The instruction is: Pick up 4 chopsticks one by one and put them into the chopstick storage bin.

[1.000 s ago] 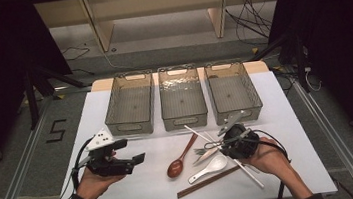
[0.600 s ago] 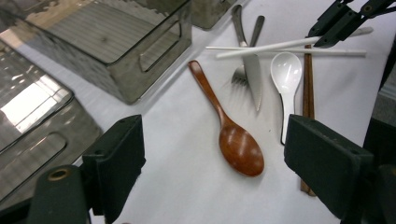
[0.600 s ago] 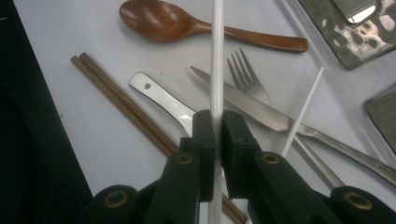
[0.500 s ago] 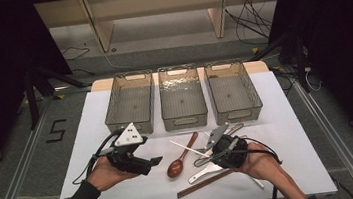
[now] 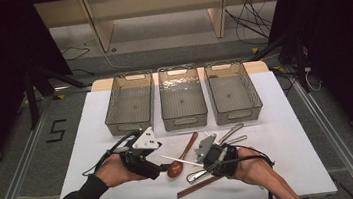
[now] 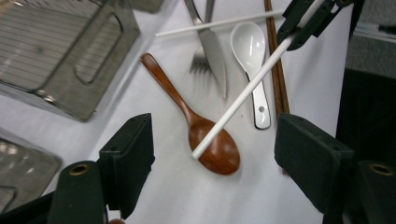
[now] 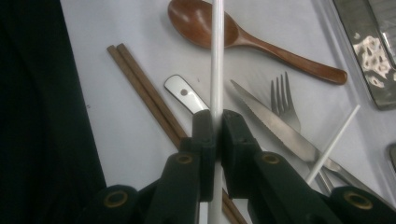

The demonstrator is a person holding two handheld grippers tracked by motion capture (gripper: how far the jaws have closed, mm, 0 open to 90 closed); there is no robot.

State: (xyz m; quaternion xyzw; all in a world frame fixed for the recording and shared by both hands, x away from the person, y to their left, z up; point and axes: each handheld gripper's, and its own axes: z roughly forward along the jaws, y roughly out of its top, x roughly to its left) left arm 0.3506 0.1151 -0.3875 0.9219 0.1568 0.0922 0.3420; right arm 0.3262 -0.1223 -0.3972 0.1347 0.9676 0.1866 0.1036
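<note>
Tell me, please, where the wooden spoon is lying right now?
In the high view the wooden spoon lies on the table, front centre between both hands, bowl beside the open left claw.

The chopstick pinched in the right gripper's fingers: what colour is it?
White; the chopstick shows best in the right gripper view, clamped by the right gripper.

white chopstick (image 7: 216,56) (lifted), above wooden spoon (image 7: 219,25)

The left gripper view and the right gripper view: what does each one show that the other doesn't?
Left only: the white spoon's bowl and the open black pads of the left gripper. Right only: the right gripper clamped on a white chopstick. Both: the wooden spoon, knife, fork and brown chopsticks.
</note>
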